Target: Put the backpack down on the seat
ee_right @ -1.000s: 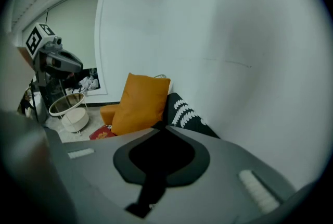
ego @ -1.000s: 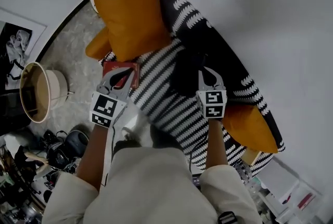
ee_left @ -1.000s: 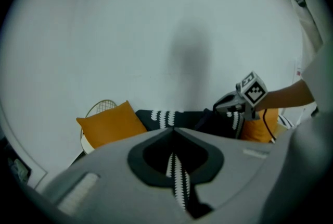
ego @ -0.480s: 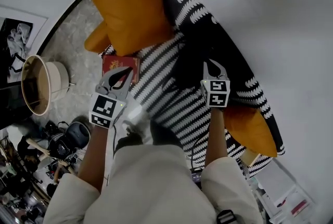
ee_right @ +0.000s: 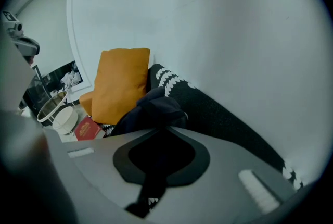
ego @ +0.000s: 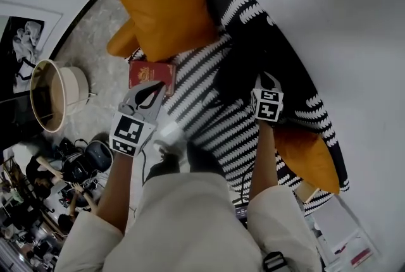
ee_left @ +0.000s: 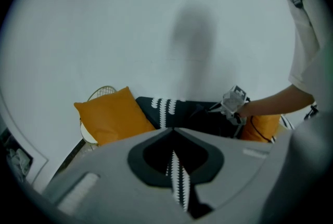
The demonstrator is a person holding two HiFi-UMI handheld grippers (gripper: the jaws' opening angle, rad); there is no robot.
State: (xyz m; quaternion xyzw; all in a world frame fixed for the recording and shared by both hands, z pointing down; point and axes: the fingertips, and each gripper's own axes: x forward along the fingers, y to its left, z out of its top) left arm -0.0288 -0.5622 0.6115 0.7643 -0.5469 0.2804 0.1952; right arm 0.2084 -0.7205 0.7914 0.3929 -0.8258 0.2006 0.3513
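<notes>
The black backpack (ego: 235, 78) is a dark heap on the black-and-white striped seat (ego: 205, 116), close to the backrest. My right gripper (ego: 269, 80) is just to its right, shut on a dark strap of the backpack. In the right gripper view the strap runs from the backpack (ee_right: 155, 107) back through the closed right gripper (ee_right: 166, 129). Whether the pack's weight rests on the seat I cannot tell. My left gripper (ego: 150, 95) hangs off the seat's front edge, shut and holding nothing. Its tips meet in the left gripper view, left gripper (ee_left: 173, 130).
A big orange cushion (ego: 166, 5) leans at the seat's far end, and another orange cushion (ego: 308, 152) lies near my right arm. A red book (ego: 152, 71) lies by the seat's edge. A round cream basket (ego: 54, 95) and clutter stand on the floor at left.
My right gripper has drifted a little toward the backrest, and the backpack went with it. The left gripper has stayed about where it was.
</notes>
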